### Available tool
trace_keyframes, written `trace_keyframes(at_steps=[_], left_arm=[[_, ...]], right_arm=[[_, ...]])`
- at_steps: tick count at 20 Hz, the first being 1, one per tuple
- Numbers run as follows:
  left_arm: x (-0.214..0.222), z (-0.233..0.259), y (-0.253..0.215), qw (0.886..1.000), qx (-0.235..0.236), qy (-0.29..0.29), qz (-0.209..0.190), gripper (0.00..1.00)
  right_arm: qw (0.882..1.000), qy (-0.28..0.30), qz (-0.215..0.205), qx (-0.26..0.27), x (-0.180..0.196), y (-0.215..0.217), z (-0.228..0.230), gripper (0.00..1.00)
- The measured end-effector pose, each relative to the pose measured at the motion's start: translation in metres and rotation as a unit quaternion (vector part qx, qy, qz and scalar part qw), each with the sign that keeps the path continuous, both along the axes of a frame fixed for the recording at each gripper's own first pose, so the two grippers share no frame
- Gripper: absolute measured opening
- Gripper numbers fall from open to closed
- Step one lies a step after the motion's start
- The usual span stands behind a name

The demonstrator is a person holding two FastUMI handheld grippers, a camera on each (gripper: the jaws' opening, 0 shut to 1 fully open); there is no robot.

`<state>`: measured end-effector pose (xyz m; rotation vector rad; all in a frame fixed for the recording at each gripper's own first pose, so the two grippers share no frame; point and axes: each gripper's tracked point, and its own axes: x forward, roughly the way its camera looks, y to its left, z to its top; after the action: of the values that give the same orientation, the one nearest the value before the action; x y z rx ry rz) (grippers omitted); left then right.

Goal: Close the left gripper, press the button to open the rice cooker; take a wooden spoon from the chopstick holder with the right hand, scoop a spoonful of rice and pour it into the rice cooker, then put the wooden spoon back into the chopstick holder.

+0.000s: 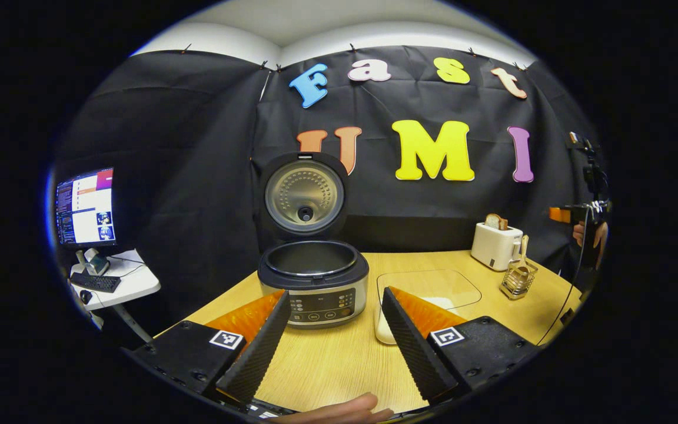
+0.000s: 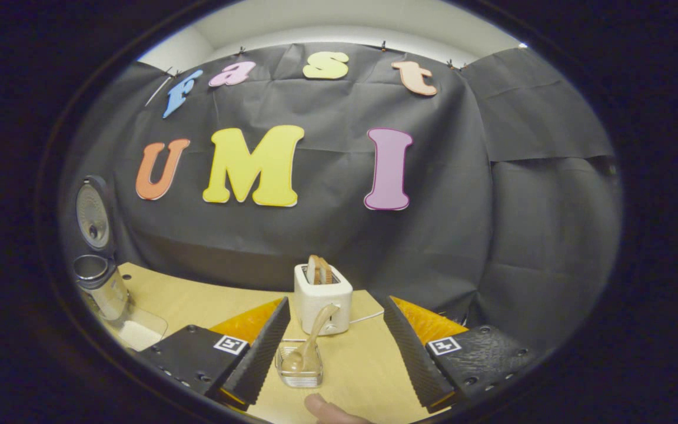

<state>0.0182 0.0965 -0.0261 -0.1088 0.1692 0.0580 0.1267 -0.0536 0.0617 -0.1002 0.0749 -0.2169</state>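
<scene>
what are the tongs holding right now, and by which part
Nothing. The left tongs are open in front of the rice cooker, and the right tongs are open, with the wooden spoon in its holder.

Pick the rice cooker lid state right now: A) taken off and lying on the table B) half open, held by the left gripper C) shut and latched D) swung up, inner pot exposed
D: in the left gripper view the rice cooker has its lid standing upright behind the exposed inner pot, and the left gripper hangs open in front of it, touching nothing.
</scene>
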Motion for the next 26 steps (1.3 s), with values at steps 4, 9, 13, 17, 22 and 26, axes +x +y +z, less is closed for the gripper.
trace_keyframes(at_steps=[4,9,13,17,22,26], left_arm=[[0.007,0.036,0.031,0.999,0.019,-0.016,0.034,0.99],[0.034,0.096,0.049,0.998,0.01,-0.04,0.051,0.99],[0.068,0.131,0.05,0.998,0.012,-0.045,0.05,0.99],[0.113,0.152,0.05,0.998,0.015,-0.054,0.038,0.99],[0.17,0.168,0.053,0.998,0.016,-0.044,0.038,0.99],[0.223,0.195,0.068,0.997,-0.005,-0.069,0.047,0.99]], right_arm=[[0.999,-0.003,0.042,0.014,-0.035,0.004,-0.013,0.95],[0.997,-0.002,0.067,0.024,-0.068,0.003,-0.026,0.98],[0.997,0.011,0.064,0.04,-0.082,-0.003,-0.037,0.97],[0.997,0.006,0.074,0.035,-0.094,-0.004,-0.039,0.97],[0.993,0.002,0.111,0.029,-0.107,0.015,-0.048,0.95],[0.988,0.026,0.146,0.032,-0.108,0.041,-0.062,0.97]])
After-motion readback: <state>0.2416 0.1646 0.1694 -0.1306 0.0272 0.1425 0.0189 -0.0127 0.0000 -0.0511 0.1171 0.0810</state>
